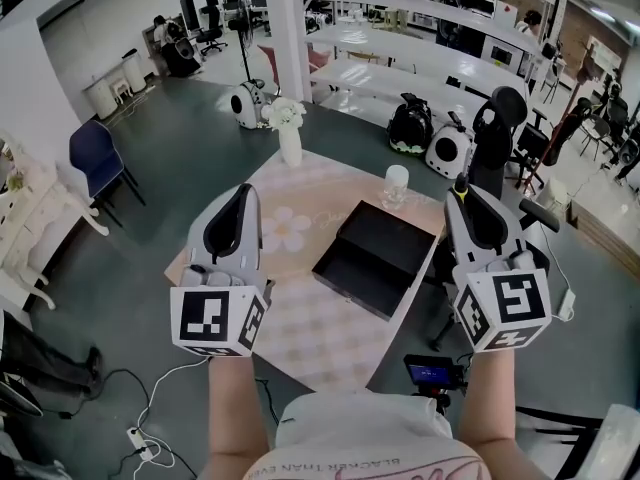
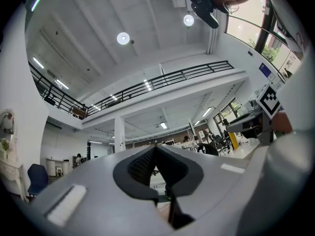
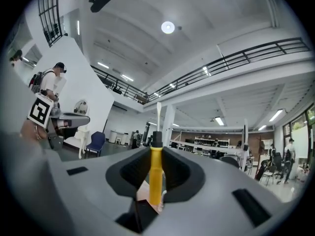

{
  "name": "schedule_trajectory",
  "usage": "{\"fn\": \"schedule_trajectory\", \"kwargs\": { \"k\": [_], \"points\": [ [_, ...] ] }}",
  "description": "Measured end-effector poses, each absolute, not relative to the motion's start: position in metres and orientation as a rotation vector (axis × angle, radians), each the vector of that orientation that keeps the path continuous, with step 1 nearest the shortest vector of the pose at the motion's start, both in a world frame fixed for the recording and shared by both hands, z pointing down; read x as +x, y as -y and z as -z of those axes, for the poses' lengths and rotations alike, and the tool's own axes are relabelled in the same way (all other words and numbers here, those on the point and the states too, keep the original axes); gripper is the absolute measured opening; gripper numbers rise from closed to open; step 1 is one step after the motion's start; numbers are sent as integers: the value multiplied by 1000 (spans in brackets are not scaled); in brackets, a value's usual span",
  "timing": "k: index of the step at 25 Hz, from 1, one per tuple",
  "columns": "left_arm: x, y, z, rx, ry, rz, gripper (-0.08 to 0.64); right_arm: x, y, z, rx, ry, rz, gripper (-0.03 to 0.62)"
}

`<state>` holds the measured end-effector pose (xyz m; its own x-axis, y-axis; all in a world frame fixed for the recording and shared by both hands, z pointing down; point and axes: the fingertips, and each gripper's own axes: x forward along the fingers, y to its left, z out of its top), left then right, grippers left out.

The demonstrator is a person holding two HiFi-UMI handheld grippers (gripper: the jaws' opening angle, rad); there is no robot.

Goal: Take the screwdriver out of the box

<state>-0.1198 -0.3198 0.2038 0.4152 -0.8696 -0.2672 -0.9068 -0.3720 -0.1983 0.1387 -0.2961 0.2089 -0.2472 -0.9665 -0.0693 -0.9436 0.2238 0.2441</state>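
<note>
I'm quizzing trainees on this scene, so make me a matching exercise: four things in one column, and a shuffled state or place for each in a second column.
1. screwdriver
2. box
3. left hand-held gripper
4. vase

A. lying open on the table
B. jaws together, nothing between them
C. upright near the table's far edge, with flowers
D. clamped in the right hand-held gripper

Pairs: 1-D, 2-A, 3-B, 4-C
</note>
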Motion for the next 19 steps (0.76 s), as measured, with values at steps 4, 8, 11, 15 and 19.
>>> {"fn": "schedule_trajectory", "kwargs": {
  "k": [4,8,11,15,19],
  "points": [
    [-122,320,-203,-2362,-1547,-179,9,137,295,-207,1867,2373,385,81],
    [-122,319,-202,-2369,-1541,-190,9,135,295,-209,1862,2373,393,80],
    [-121,320,-202,-2369,-1543,-190,9,136,296,-210,1861,2375,390,80],
    [-120,320,-204,-2370,-1544,-183,9,135,297,-212,1854,2381,386,81],
    [-122,322,-206,-2370,-1550,-182,9,133,299,-214,1846,2383,384,80]
  ]
}}
